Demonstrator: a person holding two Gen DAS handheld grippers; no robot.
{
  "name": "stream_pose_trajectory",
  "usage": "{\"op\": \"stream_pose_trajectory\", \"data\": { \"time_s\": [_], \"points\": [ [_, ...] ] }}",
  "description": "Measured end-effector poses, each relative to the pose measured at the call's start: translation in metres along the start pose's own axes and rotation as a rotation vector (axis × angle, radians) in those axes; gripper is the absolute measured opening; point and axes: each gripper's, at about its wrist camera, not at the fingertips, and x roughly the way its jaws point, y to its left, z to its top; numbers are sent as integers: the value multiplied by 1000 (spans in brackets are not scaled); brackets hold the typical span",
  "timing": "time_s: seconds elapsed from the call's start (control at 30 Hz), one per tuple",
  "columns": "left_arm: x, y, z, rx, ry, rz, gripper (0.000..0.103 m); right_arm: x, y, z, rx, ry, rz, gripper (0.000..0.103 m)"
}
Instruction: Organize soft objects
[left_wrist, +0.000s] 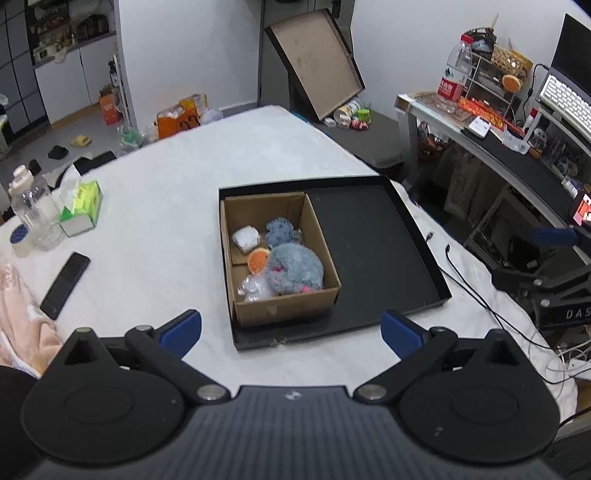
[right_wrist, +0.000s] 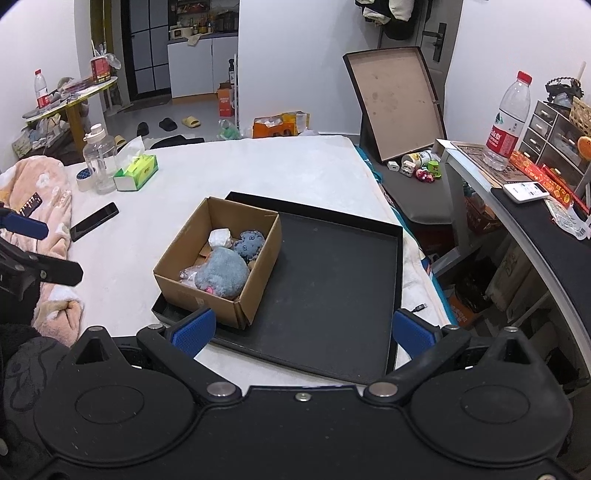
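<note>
The box (left_wrist: 280, 306) is brown cardboard on a black tray (left_wrist: 373, 240); inside lie a grey-blue plush (left_wrist: 295, 267), a blue dotted toy (left_wrist: 280, 232), a white bundle (left_wrist: 245, 238) and an orange disc (left_wrist: 258, 260). The cloth (left_wrist: 177, 184) is white, the tissue pack (left_wrist: 82, 208) green, the gripper pads (left_wrist: 183, 332) blue.

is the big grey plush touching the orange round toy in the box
Touching. Left wrist view shows the grey plush pressed against the orange toy, no gap.
</note>
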Motion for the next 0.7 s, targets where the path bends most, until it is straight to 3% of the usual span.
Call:
{"op": "stream_pose_trajectory", "data": {
  "time_s": [0.13, 0.7],
  "points": [
    [-12, -7, 5, 23, -73, 40, 103, 0, -1, 0, 8, -2, -6, 103],
    [-22, -8, -2, 16, -246, 106, 103, 2, -1, 0, 12, -10, -3, 103]
  ]
}}
